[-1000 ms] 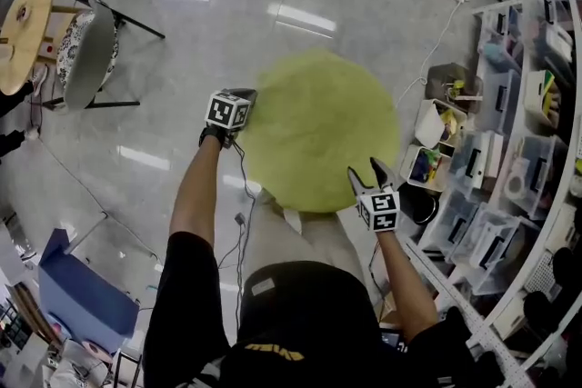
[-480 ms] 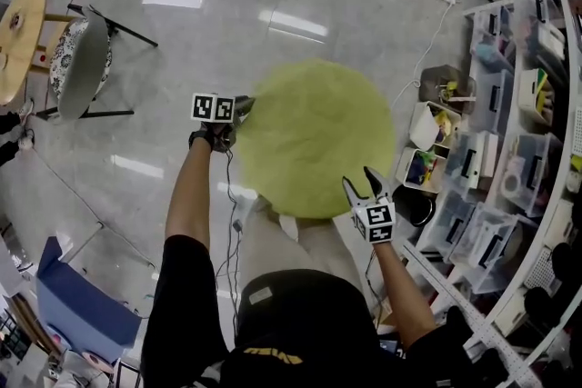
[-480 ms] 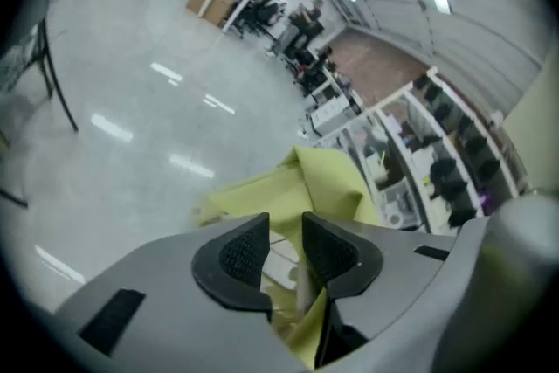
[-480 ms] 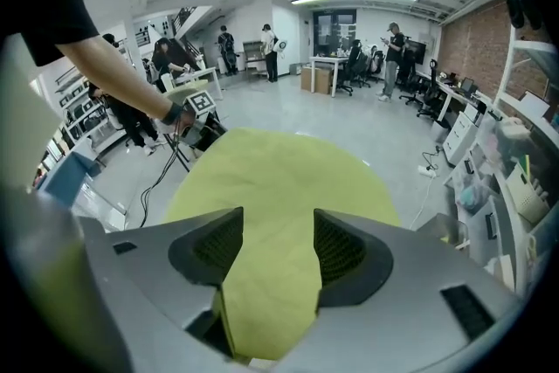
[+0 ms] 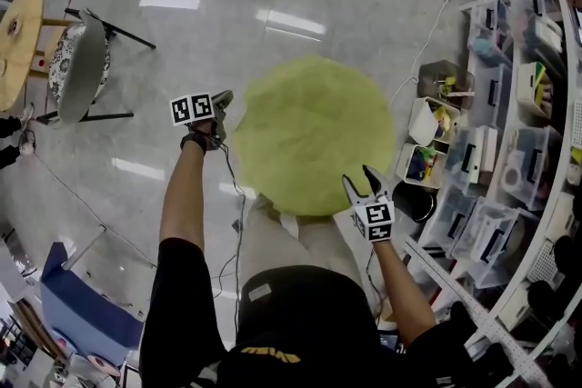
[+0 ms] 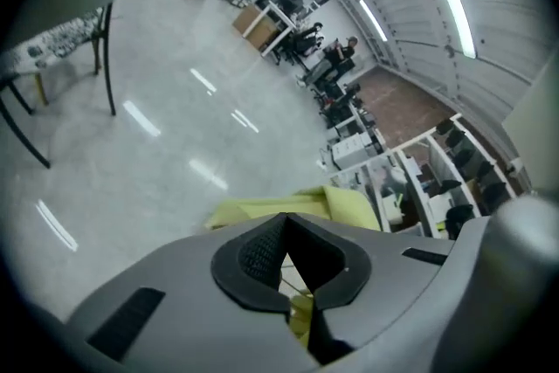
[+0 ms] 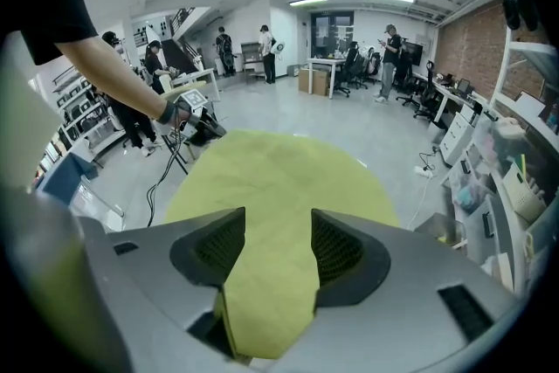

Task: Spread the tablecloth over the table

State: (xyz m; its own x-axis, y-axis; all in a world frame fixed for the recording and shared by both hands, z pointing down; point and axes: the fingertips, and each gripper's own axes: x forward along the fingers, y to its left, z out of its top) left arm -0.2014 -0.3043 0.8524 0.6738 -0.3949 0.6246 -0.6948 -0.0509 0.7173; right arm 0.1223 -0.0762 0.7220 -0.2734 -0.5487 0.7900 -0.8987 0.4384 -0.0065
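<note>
Over on the left a chair with a patterned seat stands on the shiny floor, well clear of everything else. Next comes the left gripper, held out on a bare arm at the left edge of the cloth. Its jaws are closed tip to tip, and a scrap of the yellow-green fabric shows in the gap behind the tips, so it seems to have the hem pinched. The cloth itself lies spread out in a smooth round shape in front of the person, between the two grippers, with its near edge hanging down by the person's legs. At its near right edge sits the right gripper, tilted down toward the fabric. Its jaws stand apart and are closing, a fold of cloth running between them, but the pads are not pressing on it. Shelves crowded with plastic bins line the far right.
</note>
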